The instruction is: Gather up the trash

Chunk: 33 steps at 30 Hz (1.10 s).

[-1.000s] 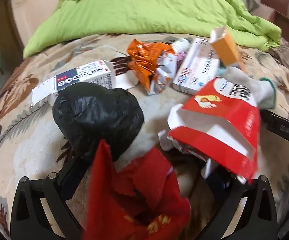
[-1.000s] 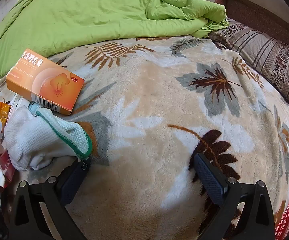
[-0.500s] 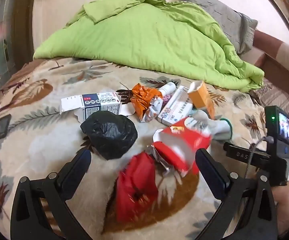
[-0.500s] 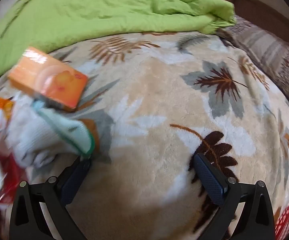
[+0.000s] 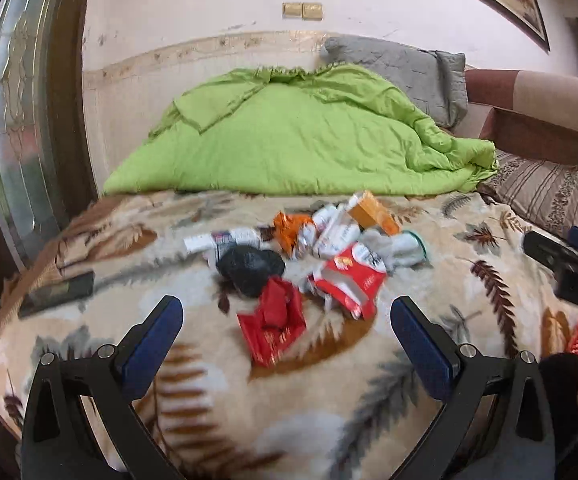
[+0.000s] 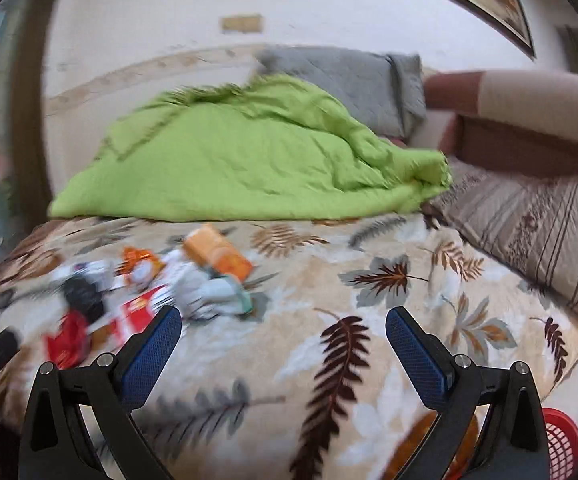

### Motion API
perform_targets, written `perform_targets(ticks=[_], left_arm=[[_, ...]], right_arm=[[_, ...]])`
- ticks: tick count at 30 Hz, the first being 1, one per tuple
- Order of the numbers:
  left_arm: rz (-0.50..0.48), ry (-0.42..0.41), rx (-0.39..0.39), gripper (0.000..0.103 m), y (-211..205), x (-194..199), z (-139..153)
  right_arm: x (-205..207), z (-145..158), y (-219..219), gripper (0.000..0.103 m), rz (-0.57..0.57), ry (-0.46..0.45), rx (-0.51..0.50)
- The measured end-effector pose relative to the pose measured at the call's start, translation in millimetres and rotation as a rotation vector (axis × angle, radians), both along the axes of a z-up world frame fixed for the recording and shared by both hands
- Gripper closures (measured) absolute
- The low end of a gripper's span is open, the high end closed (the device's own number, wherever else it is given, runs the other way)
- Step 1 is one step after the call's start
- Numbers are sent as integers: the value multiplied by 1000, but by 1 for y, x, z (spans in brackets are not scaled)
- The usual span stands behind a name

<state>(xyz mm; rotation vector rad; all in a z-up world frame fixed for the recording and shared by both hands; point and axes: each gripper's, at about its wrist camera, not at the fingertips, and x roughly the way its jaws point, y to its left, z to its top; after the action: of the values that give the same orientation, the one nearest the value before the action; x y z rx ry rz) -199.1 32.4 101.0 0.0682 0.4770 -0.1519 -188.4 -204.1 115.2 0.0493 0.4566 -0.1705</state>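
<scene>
Both grippers hang over the bed with fingers spread wide and nothing between them: the left gripper point(image 5: 287, 316) at the bottom of its frame, the right gripper point(image 6: 283, 326) likewise over bare blanket point(image 6: 329, 280). The trash lies in a loose heap at mid-frame of the left view: a red wrapper point(image 5: 273, 326) nearest, a black bag point(image 5: 249, 270) just behind it, a red-and-white pack point(image 5: 353, 280) to its right, then an orange wrapper point(image 5: 289, 228), an orange box point(image 5: 373, 214) and a white sock point(image 5: 397, 248). A green quilt point(image 5: 289, 140) fills the upper centre, and a red basket point(image 6: 561, 444) shows at the lower right corner of the right view.
</scene>
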Motion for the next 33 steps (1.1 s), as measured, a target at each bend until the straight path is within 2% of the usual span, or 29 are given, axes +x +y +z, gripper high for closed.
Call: perform_targets(ticks=[5, 14, 22, 28, 33], left_arm=[[-7, 17, 9, 0, -6, -2, -6], [2, 4, 0, 0, -2, -2, -9], [30, -48, -22, 0, 3, -4, -5], [53, -45, -37, 0, 8, -3, -4], [50, -67, -35, 0, 9, -5, -5]], right_arm=[[-41, 5, 16, 0, 12, -76, -87], [-37, -2, 23, 0, 16, -42, -127], [-36, -4, 15, 0, 18, -26, -85], [-29, -8, 4, 0, 9, 12, -28], [-30, -8, 0, 0, 9, 7, -2]])
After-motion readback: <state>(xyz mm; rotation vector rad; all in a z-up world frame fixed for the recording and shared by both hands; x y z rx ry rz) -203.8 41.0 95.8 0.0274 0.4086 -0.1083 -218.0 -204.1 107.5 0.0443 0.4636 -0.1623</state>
